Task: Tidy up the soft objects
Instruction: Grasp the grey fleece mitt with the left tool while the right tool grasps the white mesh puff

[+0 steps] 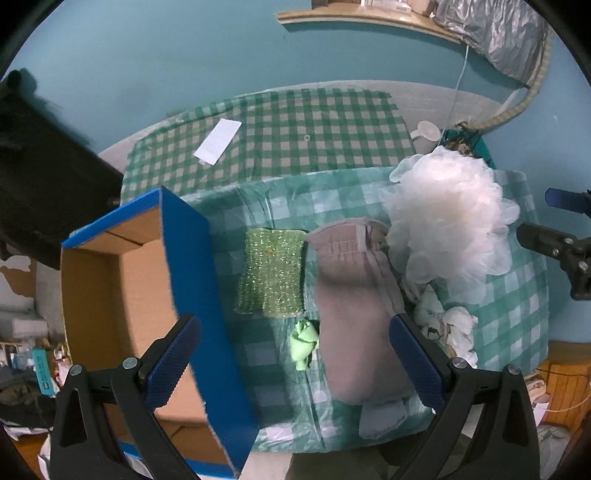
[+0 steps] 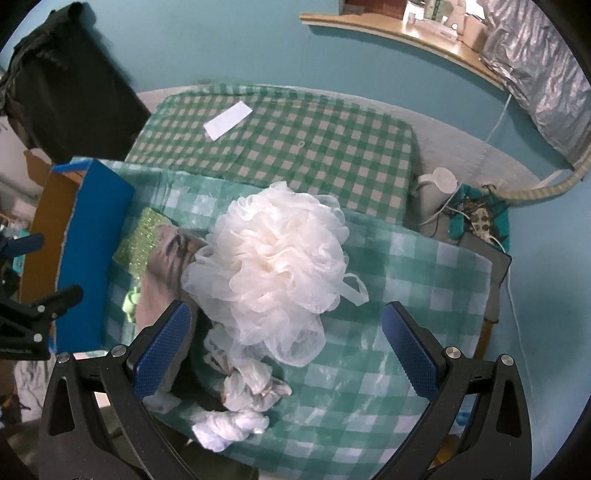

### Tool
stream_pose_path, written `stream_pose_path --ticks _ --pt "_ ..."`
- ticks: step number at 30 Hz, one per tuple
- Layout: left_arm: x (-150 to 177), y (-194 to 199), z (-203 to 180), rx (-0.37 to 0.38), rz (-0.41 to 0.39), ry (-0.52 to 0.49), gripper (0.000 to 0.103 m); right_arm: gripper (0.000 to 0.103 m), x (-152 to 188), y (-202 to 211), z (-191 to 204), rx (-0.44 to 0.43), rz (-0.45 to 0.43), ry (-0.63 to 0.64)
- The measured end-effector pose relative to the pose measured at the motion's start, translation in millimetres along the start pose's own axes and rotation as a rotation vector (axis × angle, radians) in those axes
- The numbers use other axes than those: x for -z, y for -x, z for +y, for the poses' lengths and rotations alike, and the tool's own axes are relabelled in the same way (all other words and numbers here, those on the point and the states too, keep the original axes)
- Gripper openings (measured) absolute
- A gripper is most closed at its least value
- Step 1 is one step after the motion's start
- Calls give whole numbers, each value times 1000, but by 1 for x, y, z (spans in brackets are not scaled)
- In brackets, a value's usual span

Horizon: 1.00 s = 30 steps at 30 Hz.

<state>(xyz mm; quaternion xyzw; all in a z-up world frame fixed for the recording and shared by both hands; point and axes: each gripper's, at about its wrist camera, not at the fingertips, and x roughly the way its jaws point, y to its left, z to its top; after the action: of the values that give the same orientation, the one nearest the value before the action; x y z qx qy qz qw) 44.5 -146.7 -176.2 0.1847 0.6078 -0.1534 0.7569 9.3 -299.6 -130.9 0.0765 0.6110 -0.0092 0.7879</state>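
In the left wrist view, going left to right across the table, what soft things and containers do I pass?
Cardboard box → green sparkly scrubber → grey-pink mitt → white mesh bath pouf.

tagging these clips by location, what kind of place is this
Probably a cluttered room in a home: teal painted wall, a wooden shelf of small items, and a table under a green checked cloth holding a bath pouf.

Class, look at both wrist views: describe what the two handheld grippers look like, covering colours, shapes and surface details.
Both match. The left gripper and right gripper each have two black plastic arms with triangular cut-outs and silver screws or rivets. Each finger carries a long blue pad with a fine knurled texture. No cables, hands or sleeves are visible.
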Motion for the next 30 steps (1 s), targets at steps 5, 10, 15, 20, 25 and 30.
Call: stream_pose_path --ticks 5,10,15,20,25,30 --pt "-7 -21 -6 -18 18 -11 102 102 -3 -23 -4 11 40 13" --pt "-14 -39 -11 -3 55 -10 102 102 -8 -38 -9 12 65 14" --pt "-21 -52 -16 -4 80 -10 102 102 -15 -51 -9 12 85 18" --pt "-24 -60 -19 -10 92 -11 102 102 -21 -67 -6 5 108 24" --pt "-27 -72 -17 13 119 18 102 102 -24 -81 -2 -6 132 26" --pt "-26 -85 -18 23 159 24 102 102 -24 -96 0 -15 163 32"
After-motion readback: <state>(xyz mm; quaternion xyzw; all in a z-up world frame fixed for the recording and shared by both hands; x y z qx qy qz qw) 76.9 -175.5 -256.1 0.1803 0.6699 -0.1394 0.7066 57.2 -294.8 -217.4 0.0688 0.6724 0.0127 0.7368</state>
